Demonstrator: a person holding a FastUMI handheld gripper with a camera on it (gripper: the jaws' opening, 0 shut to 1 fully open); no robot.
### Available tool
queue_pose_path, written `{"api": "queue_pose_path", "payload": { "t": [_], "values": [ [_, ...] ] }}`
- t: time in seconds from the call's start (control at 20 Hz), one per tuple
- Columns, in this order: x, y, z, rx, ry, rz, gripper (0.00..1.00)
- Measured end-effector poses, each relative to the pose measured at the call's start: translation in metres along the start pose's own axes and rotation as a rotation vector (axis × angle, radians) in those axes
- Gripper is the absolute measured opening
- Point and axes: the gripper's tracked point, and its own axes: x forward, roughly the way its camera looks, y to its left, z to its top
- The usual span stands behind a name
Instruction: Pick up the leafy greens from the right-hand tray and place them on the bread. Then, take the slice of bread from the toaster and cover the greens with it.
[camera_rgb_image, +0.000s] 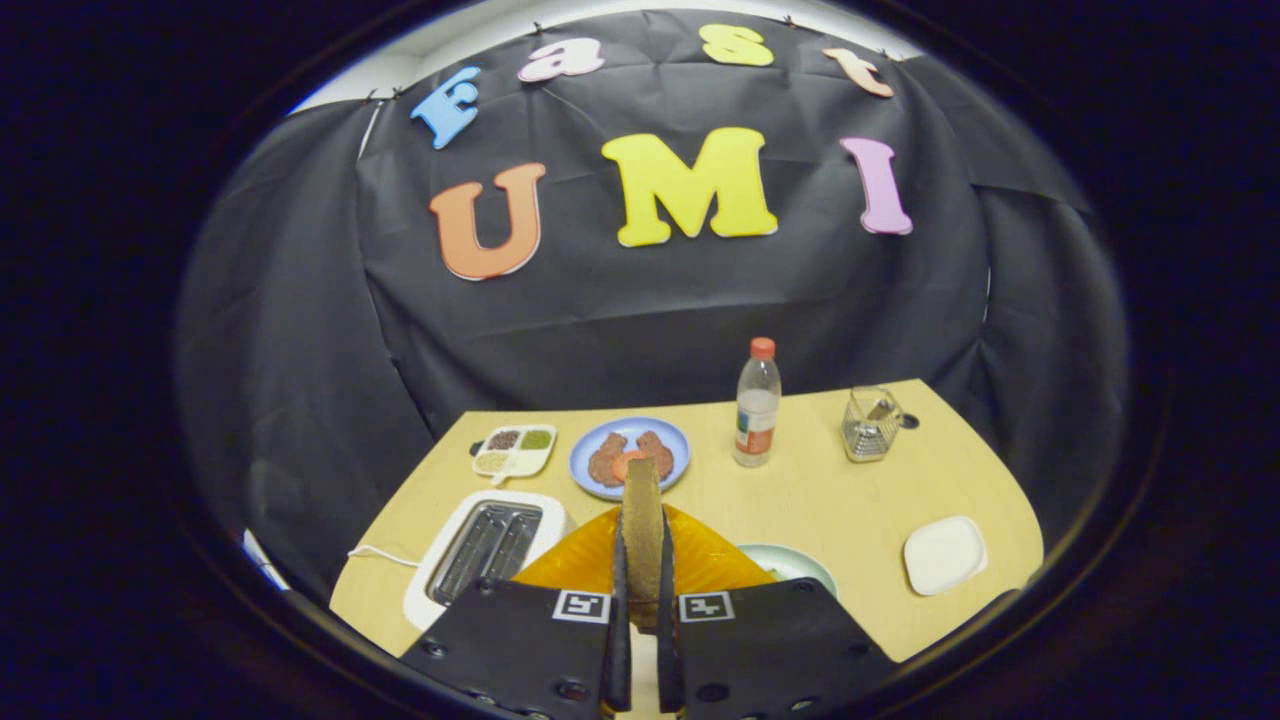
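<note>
Both fingers (618, 600) clamp bread slice (641, 520) | orange plate (575, 565) half hidden

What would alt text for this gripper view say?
The gripper is shut on an upright bread slice, held above an orange plate. A white toaster sits beside it, a water bottle beyond.

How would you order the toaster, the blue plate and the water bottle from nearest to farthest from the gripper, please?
The gripper is shut on a bread slice.
1. Toaster, just ahead, left of the fingers.
2. Blue plate, beyond the slice.
3. Water bottle, farther back, to the right.
</note>
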Motion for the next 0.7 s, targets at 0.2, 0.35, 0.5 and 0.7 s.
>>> {"api": "queue_pose_path", "payload": {
  "t": [0.2, 0.35, 0.5, 0.7],
  "values": [
    [0.023, -0.02, -0.035, 0.025, 0.045, 0.01, 0.1],
    [0.038, -0.035, -0.055, 0.055, 0.077, 0.007, 0.1],
    [0.046, -0.038, -0.069, 0.091, 0.091, 0.038, 0.1],
    [0.055, -0.051, -0.084, 0.095, 0.102, 0.034, 0.1]
  ]
}}
